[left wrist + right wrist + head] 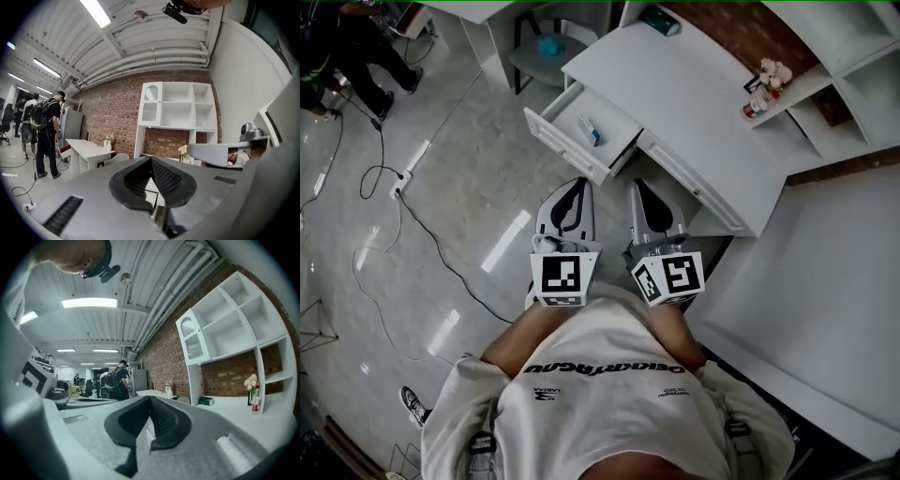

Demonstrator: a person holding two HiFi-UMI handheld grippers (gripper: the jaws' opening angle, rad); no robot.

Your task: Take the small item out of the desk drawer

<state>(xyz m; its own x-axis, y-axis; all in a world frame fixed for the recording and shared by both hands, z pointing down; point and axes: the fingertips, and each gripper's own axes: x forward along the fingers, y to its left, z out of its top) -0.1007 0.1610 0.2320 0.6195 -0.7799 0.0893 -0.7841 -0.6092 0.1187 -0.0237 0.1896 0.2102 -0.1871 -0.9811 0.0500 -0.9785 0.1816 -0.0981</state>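
The white desk (703,94) has its drawer (565,141) pulled open toward me. Inside the drawer lies a small blue-and-white item (590,130). My left gripper (576,186) hangs just short of the drawer's front, shut and empty. My right gripper (638,187) is beside it below the desk's edge, also shut with nothing in it. Both point level. In the left gripper view the left gripper (151,160) has its ribbed pads closed together. The right gripper view shows the right gripper (150,400) the same way. The drawer is hidden in both gripper views.
A chair (546,54) with a teal thing on it stands beyond the drawer. On the desk are a green box (661,20) and a flower vase (766,86). Cables and a power strip (399,186) lie on the floor at left. A person (347,47) stands far left. A white panel (825,281) is at right.
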